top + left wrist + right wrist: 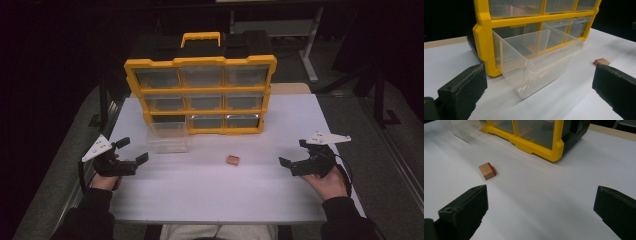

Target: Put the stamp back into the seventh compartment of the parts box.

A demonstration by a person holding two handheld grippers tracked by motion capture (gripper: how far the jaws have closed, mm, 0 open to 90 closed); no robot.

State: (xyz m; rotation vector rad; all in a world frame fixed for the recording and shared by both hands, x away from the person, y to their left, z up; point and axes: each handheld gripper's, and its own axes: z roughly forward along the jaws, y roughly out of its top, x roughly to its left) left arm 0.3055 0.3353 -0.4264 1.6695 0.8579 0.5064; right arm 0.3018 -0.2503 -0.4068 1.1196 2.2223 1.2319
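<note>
Dim room, dark surround; table (pixel 210 195) lit brightly, soft shadows, slight blur.

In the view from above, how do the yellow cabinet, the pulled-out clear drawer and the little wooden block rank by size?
1. Yellow cabinet, by far the largest.
2. Clear drawer.
3. Wooden block, the smallest.

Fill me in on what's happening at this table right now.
A person sits at a white table with tongs in each hand. The left tongs and the right tongs are both open and hold nothing. A yellow drawer cabinet stands at the back, and its bottom-left clear drawer is pulled out toward the left tongs. A small wooden block with a red face lies loose on the table between the two tongs, untouched.
</note>
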